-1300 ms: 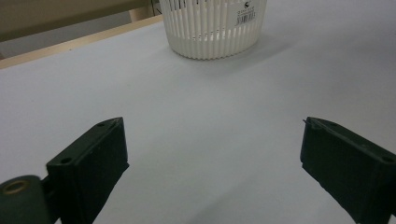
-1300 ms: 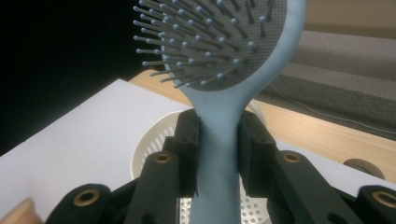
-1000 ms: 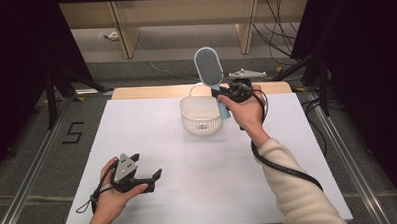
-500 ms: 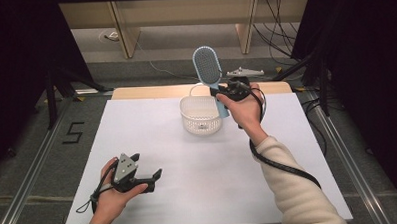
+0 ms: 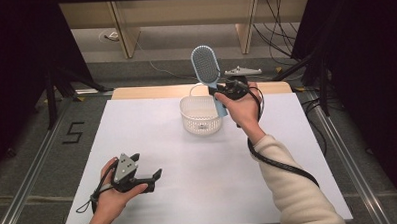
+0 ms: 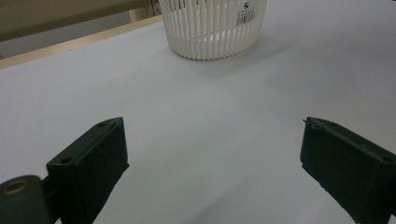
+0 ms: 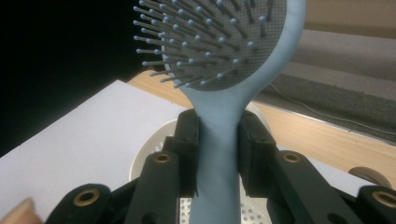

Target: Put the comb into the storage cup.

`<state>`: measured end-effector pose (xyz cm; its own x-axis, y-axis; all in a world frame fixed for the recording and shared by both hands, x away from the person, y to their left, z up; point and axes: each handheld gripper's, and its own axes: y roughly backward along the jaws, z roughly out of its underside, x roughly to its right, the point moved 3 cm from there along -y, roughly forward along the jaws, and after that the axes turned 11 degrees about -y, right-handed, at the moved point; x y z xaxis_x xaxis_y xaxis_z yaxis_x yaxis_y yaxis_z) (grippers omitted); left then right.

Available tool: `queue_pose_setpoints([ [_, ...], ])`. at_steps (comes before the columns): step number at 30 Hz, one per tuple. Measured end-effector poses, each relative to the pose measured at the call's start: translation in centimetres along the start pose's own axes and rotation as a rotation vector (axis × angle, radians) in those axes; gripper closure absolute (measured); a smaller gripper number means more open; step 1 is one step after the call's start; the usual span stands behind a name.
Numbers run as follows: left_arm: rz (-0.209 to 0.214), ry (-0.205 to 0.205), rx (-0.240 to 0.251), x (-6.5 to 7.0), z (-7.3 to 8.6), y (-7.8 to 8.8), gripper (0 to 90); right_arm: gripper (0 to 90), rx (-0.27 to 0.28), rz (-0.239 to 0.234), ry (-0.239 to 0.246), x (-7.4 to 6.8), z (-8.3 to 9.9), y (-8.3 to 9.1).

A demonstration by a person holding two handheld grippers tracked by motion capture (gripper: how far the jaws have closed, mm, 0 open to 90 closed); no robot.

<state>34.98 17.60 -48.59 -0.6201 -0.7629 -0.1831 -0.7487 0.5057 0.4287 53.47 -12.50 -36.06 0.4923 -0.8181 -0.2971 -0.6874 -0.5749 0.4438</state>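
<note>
Hairbrush (image 7: 219, 154), pale blue, is clamped by its handle between the two black jaws of the right gripper (image 7: 218, 149), seen closest in the right gripper view, where the pads press on either side of the neck just below the bristled head; the bristles face the camera and the head rises above the jaws. Near the front edge of the white table (image 5: 152, 138) in the high view, the left gripper (image 5: 154, 177) rests low in the person's hand with its jaws spread wide and nothing between them; in the left gripper view the two pads stand well apart over bare tabletop. Farther back, the white slatted basket (image 5: 200, 116) stands upright near the far side; the brush is held upright just above its right rim, head up, handle end dipping toward the basket's inside.
</note>
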Motion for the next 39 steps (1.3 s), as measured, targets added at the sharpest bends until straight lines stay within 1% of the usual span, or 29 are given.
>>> queue_pose_setpoints([
  [19, 0.002, -0.001, -0.002, 0.0, 0.0, 0.0, 6.8, 72.3, 0.014, 0.011, -0.002, 0.1, 0.0, -0.7],
  [39, 0.003, 0.001, -0.002, 0.0, 0.0, 0.0, 6.8, 72.3, 0.044, 0.013, -0.009, -0.1, -0.1, -1.7],
])
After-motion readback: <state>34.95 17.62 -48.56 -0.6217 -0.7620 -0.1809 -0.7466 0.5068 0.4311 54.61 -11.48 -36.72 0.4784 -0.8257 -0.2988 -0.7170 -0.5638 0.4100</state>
